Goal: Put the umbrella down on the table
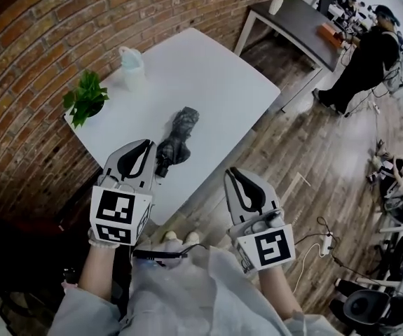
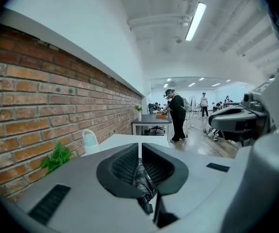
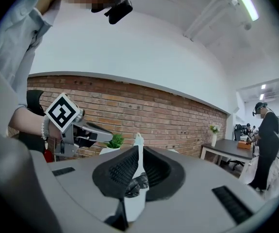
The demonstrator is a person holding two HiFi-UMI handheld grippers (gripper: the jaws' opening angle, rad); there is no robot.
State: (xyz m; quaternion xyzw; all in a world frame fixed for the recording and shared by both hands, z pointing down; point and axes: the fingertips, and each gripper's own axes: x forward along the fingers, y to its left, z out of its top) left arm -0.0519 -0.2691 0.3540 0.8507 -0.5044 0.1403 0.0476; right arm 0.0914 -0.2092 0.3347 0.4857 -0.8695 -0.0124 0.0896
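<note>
1. Presently the umbrella (image 1: pixel 178 137), folded and dark, lies flat on the white table (image 1: pixel 208 75), towards the near edge, its length running near to far. Its near end sits just beside the tip of the left gripper (image 1: pixel 147 145). The head view does not settle whether the two touch.
2. Left gripper, own view (image 2: pixel 139 152): the jaws are pressed together, with only a hairline slit between the tips. A strip of the umbrella (image 2: pixel 141 181) shows in the lower gap, lying beyond the pads rather than pinched by them. The gripper body hides the rest of it.
3. The right gripper (image 1: pixel 230 171) is held to the right of the umbrella and apart from it, off the table's near edge and over the wooden floor (image 1: pixel 313 166). In its own view (image 3: pixel 138 154) the jaws stand close together with a narrow slit and pinch nothing. Through that slit only a small patch of the umbrella (image 3: pixel 135 183) is visible.
4. A potted plant (image 1: pixel 85 98) stands at the table's left edge against the brick wall (image 1: pixel 40 54). A pale bottle (image 1: pixel 132 67) stands farther along the same side, and its contents cannot be made out.
5. A person (image 1: pixel 362 58) stands far right beside a dark table (image 1: pixel 296 12), too small for detail.
</note>
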